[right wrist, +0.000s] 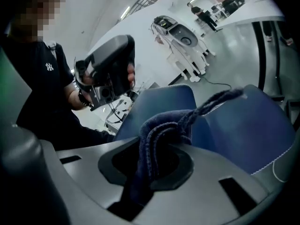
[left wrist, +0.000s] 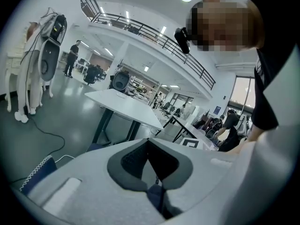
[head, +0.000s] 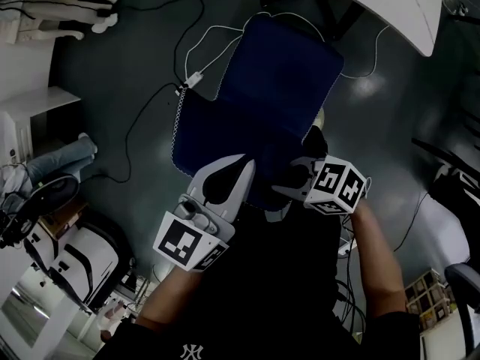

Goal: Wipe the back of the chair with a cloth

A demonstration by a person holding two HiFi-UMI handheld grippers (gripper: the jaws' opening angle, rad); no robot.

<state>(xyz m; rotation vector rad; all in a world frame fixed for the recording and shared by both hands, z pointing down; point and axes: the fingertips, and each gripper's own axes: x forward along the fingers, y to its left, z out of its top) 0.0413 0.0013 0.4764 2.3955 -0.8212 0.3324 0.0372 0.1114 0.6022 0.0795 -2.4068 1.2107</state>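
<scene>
From above, the head view shows a dark blue chair point(head: 277, 81) with a white-stitched edge; its back point(head: 217, 137) lies just beyond both grippers. My right gripper point(head: 291, 190) is shut on a dark blue cloth point(right wrist: 159, 135), which bunches between the pads and trails out toward the chair point(right wrist: 239, 125). My left gripper point(head: 241, 169) hovers over the near edge of the chair back with its jaws together. In the left gripper view, the left gripper point(left wrist: 150, 165) has pads meeting in a V, with only a sliver of blue below them. The right gripper point(right wrist: 157, 165) also sees the left gripper's body point(right wrist: 110, 69) in a hand.
A white table point(head: 382, 6) stands beyond the chair. Black and white cables point(head: 150, 111) run over the dark floor to the left. Another chair point(head: 450, 193) is at the right, white equipment point(head: 30, 126) at the left. People sit at distant desks point(left wrist: 225, 125).
</scene>
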